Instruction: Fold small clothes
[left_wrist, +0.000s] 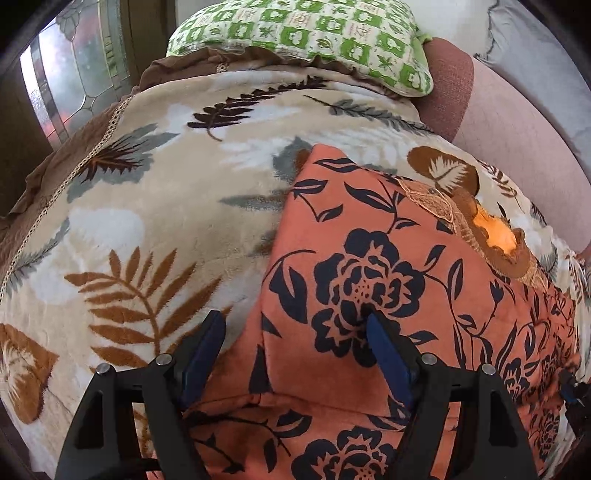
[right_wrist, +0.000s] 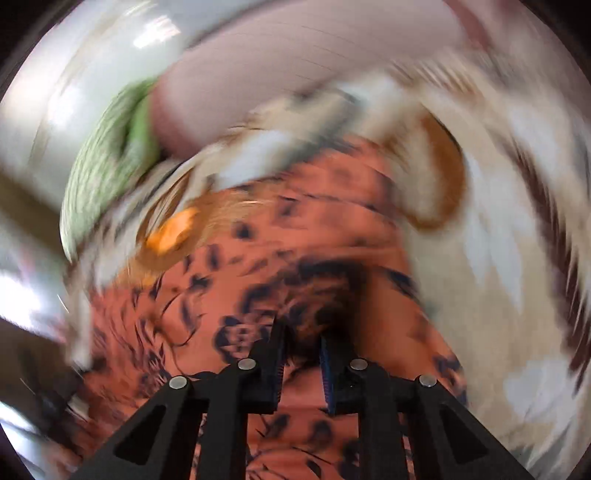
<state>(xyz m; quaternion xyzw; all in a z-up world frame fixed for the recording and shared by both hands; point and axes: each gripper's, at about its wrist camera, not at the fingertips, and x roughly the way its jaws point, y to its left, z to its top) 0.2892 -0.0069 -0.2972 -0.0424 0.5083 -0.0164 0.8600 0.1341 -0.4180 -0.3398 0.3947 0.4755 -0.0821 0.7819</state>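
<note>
garment (left_wrist: 369, 258): orange fabric with navy flower print, lying on the leaf-print blanket (left_wrist: 147, 221), long axis running from the near edge up toward the green pillow (left_wrist: 303, 40)
neckline (left_wrist: 495, 232): brown embroidered trim, on the side away from the pillow's left end
writing: small marks on the pillow squares, can't read them
left gripper (left_wrist: 291, 325): spread wide, straddling the garment's left edge
right gripper (right_wrist: 303, 336): blurry, nearly clenched, fabric bunched between the fingers

both wrist views look steeply down, close over the orange garment (left_wrist: 369, 258).
</note>
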